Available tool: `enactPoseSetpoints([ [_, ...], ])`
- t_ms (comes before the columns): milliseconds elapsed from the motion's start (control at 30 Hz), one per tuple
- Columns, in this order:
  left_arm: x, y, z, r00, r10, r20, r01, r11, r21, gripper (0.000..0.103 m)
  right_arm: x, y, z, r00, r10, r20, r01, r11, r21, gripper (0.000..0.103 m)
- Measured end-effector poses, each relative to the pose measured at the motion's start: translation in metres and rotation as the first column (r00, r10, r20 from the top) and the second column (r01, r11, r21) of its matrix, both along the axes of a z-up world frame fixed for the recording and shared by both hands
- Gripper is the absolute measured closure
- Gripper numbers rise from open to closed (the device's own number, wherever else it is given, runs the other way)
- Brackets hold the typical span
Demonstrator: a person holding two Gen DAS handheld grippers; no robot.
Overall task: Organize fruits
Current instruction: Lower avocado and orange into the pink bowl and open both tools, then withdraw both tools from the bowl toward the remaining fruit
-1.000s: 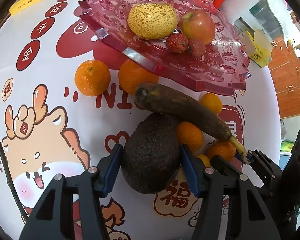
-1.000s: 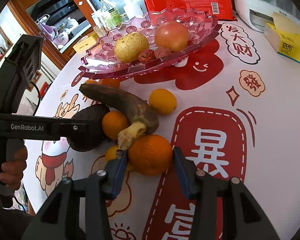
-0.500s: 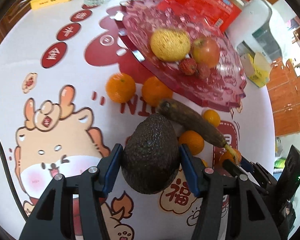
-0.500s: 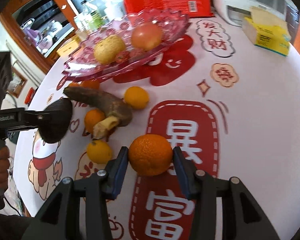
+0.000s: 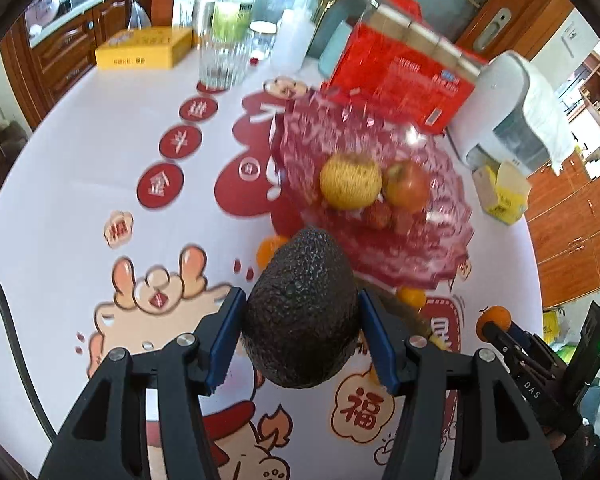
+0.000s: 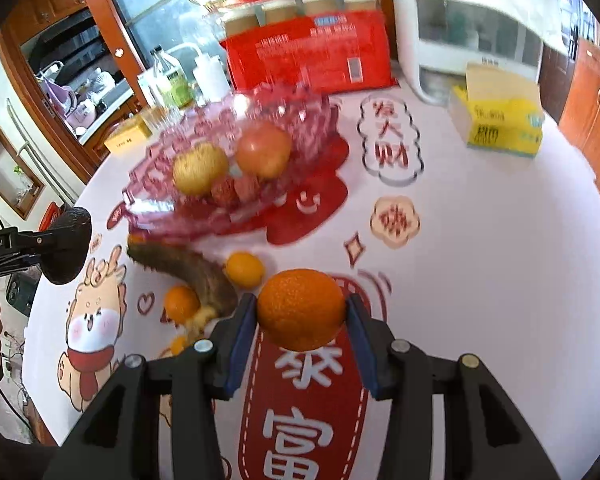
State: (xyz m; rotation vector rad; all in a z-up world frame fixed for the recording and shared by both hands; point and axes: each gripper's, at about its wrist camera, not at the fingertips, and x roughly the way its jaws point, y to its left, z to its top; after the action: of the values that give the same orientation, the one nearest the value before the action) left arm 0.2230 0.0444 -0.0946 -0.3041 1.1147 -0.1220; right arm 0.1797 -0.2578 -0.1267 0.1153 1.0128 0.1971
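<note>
both fruits lifted off the table: avocado (image 5: 302, 316) clamped in left jaws, orange (image 6: 301, 309) in right.

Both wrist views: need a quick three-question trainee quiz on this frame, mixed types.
1. True or false: the left tongs hold a banana.
2. What fruit sits between the right tongs?
3. Which is in the pink fruit tray? A) apple B) avocado C) brown banana

Key: 1 false, they hold the avocado. 2 an orange. 3 A.
</note>
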Motion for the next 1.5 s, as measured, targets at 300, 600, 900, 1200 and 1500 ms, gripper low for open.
enactPoseSetpoints([
  [300,0.028,-0.002,0.023,0.997,-0.026,0.071,0.025,1.0,0.013,0.047,0.029,0.021,0.028,0.994,0.07,0.088,-0.069,0.998,-0.011,0.058],
  [600,0.057,-0.031,0.017,0.993,-0.088,0.076,0.087,0.996,0.013,0.047,0.056,0.055,0.024,0.982,0.159,0.097,-0.159,0.987,-0.009,0.058],
  [900,0.07,-0.066,-0.007,0.984,-0.176,0.024,0.175,0.984,0.019,0.046,0.068,0.068,0.008,0.984,0.169,0.065,-0.17,0.985,0.01,0.057],
  [1200,0.073,-0.076,-0.01,0.982,-0.186,0.04,0.185,0.982,0.041,0.028,0.072,0.07,0.005,0.987,0.154,0.05,-0.155,0.988,0.008,0.055],
  [1500,0.062,-0.057,-0.005,0.99,-0.135,0.03,0.133,0.99,0.051,0.024,0.064,0.061,0.008,0.993,0.112,0.036,-0.114,0.993,0.037,0.051],
])
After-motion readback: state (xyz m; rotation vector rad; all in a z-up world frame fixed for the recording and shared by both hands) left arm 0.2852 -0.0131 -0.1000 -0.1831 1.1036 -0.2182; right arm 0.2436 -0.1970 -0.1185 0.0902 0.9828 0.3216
